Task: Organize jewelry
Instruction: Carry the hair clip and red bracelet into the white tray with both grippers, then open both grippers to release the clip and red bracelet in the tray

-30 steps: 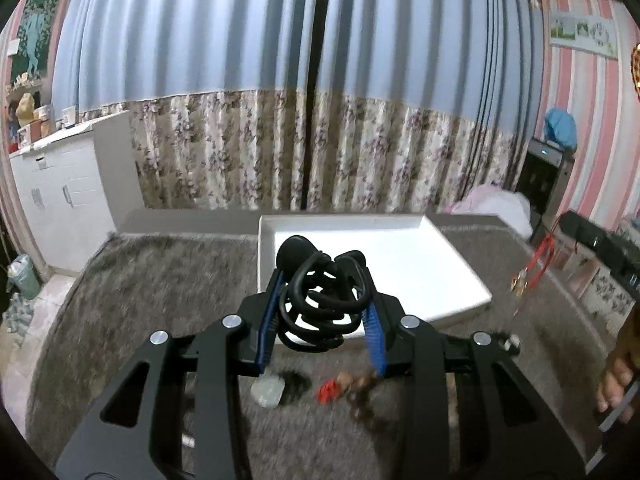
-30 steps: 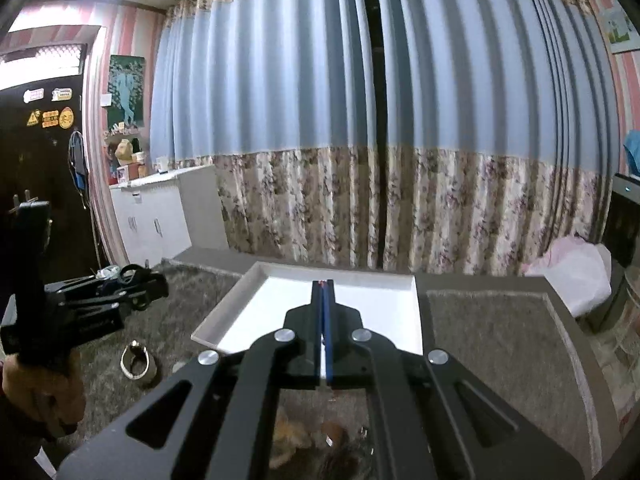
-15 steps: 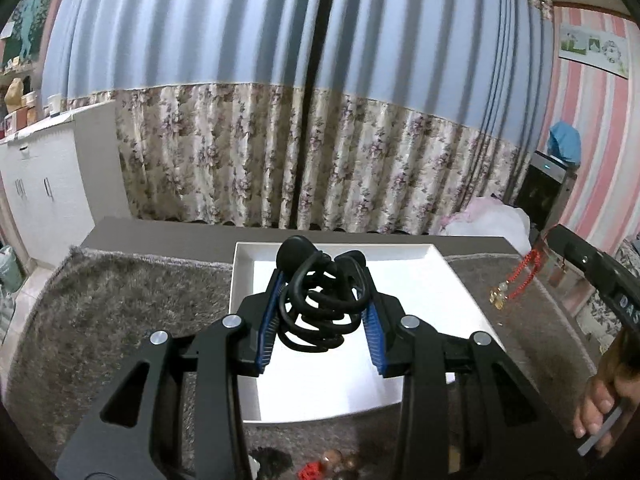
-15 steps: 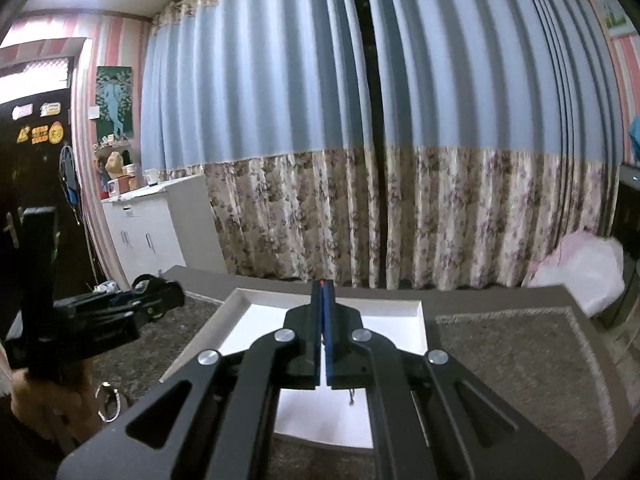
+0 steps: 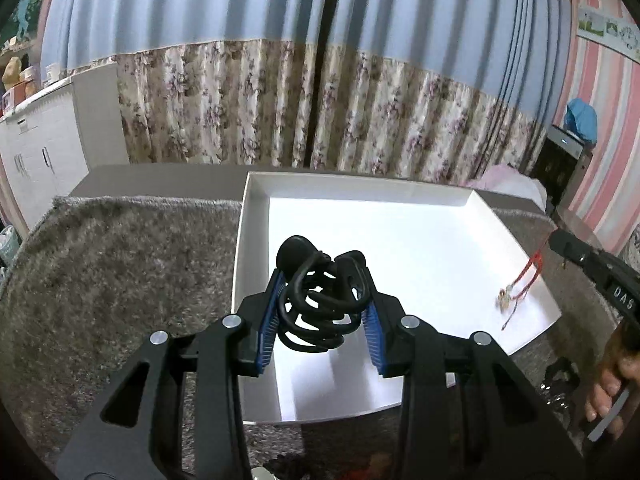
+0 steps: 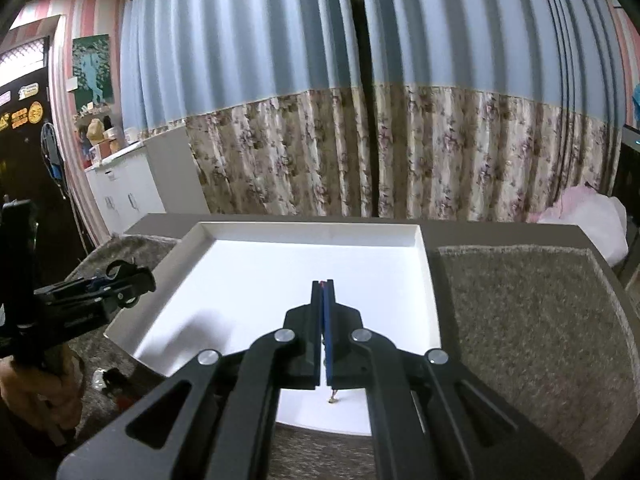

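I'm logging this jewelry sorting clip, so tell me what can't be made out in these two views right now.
- Red cord piece: too small in the left wrist view to identify; in the right wrist view the closed right gripper hides all but a dangling end.
- Items at the bottom edge, left wrist view: blurred, cut off, behind the left gripper clamping the black hair claw.
- Objects on the rug, right wrist view: dark, partly behind the hand.
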`<state>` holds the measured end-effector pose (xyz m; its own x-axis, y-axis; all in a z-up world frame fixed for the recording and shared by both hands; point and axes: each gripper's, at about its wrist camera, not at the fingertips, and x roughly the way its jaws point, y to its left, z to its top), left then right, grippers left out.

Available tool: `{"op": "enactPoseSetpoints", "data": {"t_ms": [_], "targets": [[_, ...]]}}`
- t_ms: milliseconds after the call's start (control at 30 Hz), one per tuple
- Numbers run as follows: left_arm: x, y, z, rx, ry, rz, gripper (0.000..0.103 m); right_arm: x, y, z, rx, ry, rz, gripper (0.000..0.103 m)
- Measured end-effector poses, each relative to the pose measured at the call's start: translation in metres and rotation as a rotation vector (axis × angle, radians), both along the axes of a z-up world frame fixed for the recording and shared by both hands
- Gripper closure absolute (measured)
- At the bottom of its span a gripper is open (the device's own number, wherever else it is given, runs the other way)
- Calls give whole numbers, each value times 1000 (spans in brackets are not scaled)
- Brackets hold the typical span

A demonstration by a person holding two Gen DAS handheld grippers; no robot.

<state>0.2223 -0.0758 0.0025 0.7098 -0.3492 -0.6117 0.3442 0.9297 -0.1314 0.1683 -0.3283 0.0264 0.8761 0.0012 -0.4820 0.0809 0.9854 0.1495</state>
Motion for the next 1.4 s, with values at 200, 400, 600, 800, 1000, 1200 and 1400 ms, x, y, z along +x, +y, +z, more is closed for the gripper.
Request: {"op": "enactPoseSetpoints", "data": {"t_ms": [200,400,600,800,1000,1200,1400], "targets": [[10,-1,-18,17,55,22,67,6,-16,-21,33,78,-20,103],[19,-10,-33,41,121,33,67,11,-21,-39,37,140,-28,103],[19,-13,-39,64,116,31,66,16,-21,-49,45,193,-28,103],[18,-16,-44,65,125,13,65,16,-20,-52,47,217,-28,100],[21,-21,-44,79,119,4,59,17,-20,-54,51,237,-41,99],[24,-23,-46,133,107,24,59,19,-24,-57,65,260,-55,99],[32,-17,-45,131,118,46,60,18,-25,-60,60,267,-59,99]]}}
